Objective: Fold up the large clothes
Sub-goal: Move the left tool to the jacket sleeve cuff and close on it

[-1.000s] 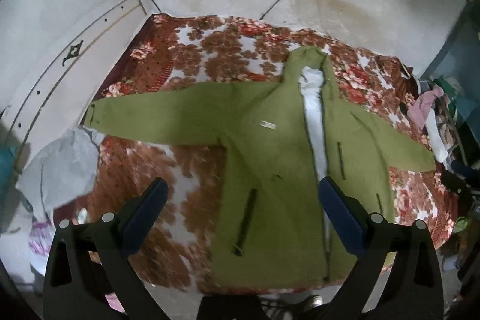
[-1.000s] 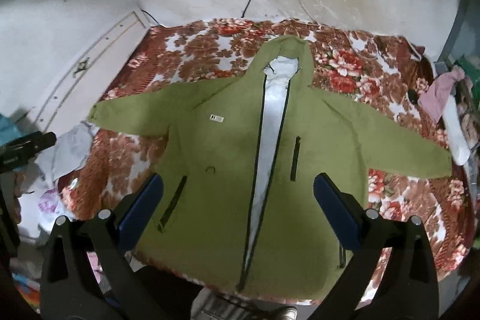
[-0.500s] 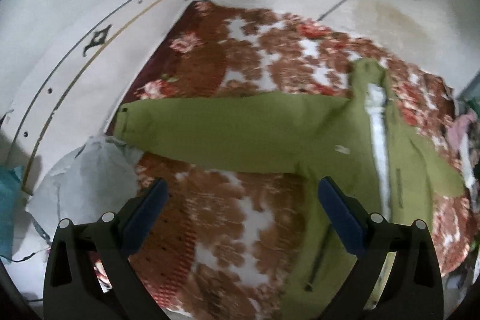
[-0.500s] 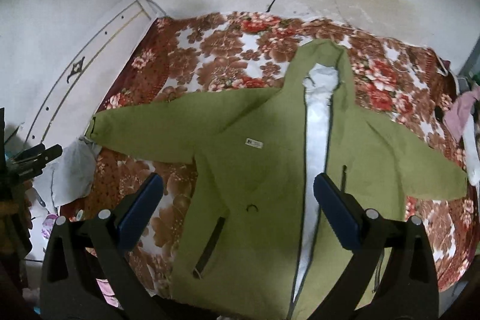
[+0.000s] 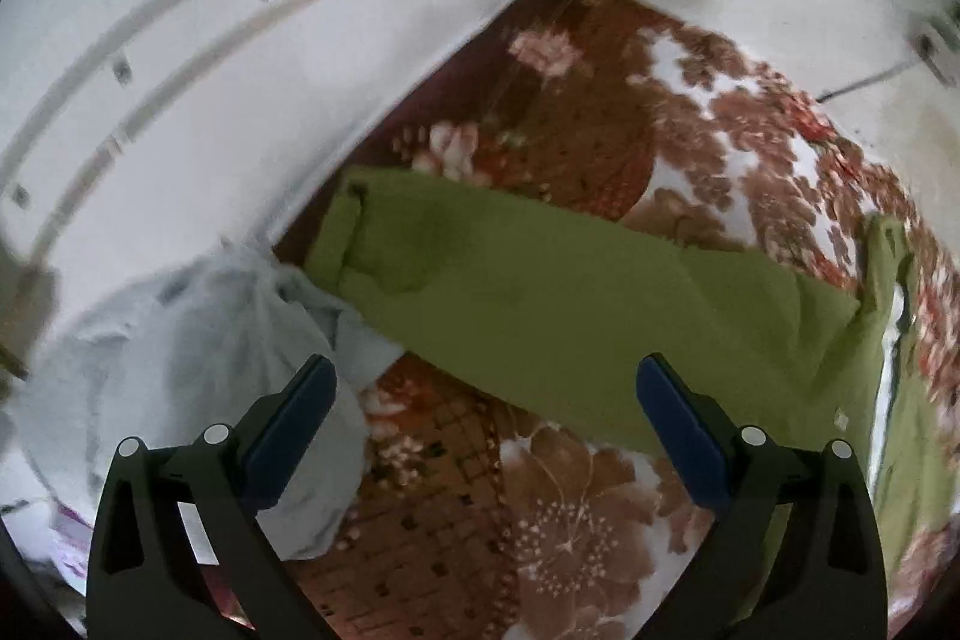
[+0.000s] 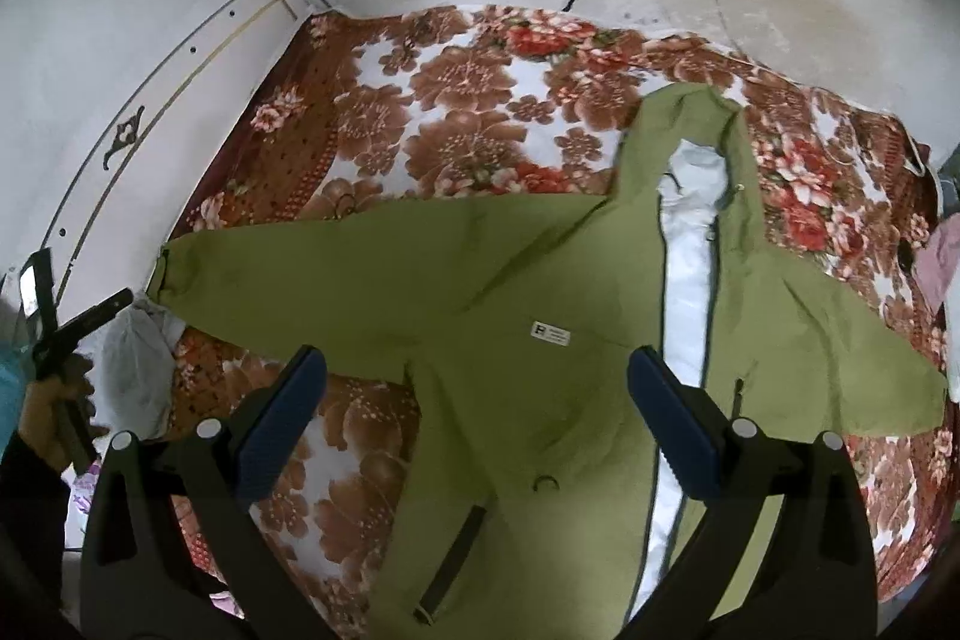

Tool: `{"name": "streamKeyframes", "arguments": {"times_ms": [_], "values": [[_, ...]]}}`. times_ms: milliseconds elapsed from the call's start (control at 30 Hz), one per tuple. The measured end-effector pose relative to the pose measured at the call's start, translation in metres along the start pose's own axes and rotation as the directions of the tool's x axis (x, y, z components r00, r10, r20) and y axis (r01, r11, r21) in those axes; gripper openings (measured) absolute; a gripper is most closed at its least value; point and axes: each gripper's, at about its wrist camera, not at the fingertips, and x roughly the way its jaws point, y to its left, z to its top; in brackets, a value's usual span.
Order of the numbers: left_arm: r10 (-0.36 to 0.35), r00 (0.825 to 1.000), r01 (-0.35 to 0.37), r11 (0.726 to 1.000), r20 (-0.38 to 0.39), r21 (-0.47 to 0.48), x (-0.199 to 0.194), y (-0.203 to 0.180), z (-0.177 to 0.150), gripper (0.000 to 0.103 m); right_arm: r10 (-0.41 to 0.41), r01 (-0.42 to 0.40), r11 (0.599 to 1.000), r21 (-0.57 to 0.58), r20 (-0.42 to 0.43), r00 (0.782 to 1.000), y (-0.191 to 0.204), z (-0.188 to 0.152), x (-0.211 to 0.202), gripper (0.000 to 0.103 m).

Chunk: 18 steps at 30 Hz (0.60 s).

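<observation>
An olive-green hooded jacket point(image 6: 540, 340) lies spread flat on the floral bed, front up, zip open over a white lining, both sleeves stretched out sideways. Its left sleeve point(image 5: 540, 292) fills the middle of the left wrist view, cuff point(image 5: 348, 226) by the bed's left edge. My left gripper point(image 5: 486, 394) hangs open above that sleeve's lower edge, holding nothing. My right gripper point(image 6: 477, 382) is open above the jacket's chest, near the small white label point(image 6: 551, 332), also empty. At the left edge of the right wrist view a hand holds the left gripper's handle point(image 6: 66, 334).
The bed has a brown, red and white floral blanket point(image 6: 468, 100). A white panel point(image 5: 180, 58) stands along its left side. A pale grey bag or cloth point(image 5: 198, 358) bulges at the bed's left edge, beside the cuff. Pink and white clothes point(image 6: 945, 268) lie at the right.
My left gripper has swung left and closer, from over the jacket body to the left sleeve and cuff. The right gripper has drifted left and slightly nearer. Both stay open.
</observation>
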Motion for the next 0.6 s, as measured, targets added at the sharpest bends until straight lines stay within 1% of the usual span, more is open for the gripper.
{"name": "streamKeyframes", "arguments": {"times_ms": [67,100,167,200,267,367,467,500,600], "values": [[-0.022,1.0,0.021,0.998,-0.011,-0.053,0.02,0.012,0.006,0.098,-0.001,0.001,1.0,-0.008,-0.008,1.0,0.005,0.005,0.011,0.098],[-0.026,0.999,0.025,0.997,-0.021,-0.068,0.033,0.017,0.007,0.098,-0.004,0.003,1.0,-0.012,-0.016,1.0,0.007,0.007,0.02,0.098],[-0.065,0.997,0.063,0.995,-0.027,-0.084,0.053,0.024,0.009,0.095,-0.011,0.01,1.0,-0.012,-0.03,0.999,0.009,0.009,0.034,0.098],[-0.102,0.995,0.098,0.989,-0.023,-0.114,0.067,0.03,0.009,0.095,-0.014,0.014,1.0,-0.009,-0.033,0.999,0.011,0.01,0.039,0.098],[-0.155,0.988,0.153,0.975,0.001,-0.163,0.082,0.039,0.01,0.096,-0.016,0.016,1.0,-0.005,-0.047,0.999,0.012,0.011,0.056,0.098],[-0.242,0.969,0.244,0.941,0.04,-0.236,0.114,0.053,0.008,0.096,-0.025,0.024,1.0,-0.003,-0.073,0.997,0.014,0.009,0.081,0.098],[-0.263,0.964,0.266,0.929,0.048,-0.258,0.137,0.062,0.004,0.096,-0.042,0.041,0.999,-0.018,-0.097,0.994,0.018,0.003,0.102,0.098],[-0.26,0.965,0.262,0.93,0.043,-0.259,0.146,0.068,0.001,0.096,-0.047,0.045,0.999,-0.022,-0.107,0.993,0.019,0.002,0.108,0.098],[-0.238,0.971,0.239,0.937,0.036,-0.254,0.153,0.086,-0.002,0.095,-0.033,0.03,0.999,-0.026,-0.137,0.99,0.022,-0.004,0.124,0.098]]}}
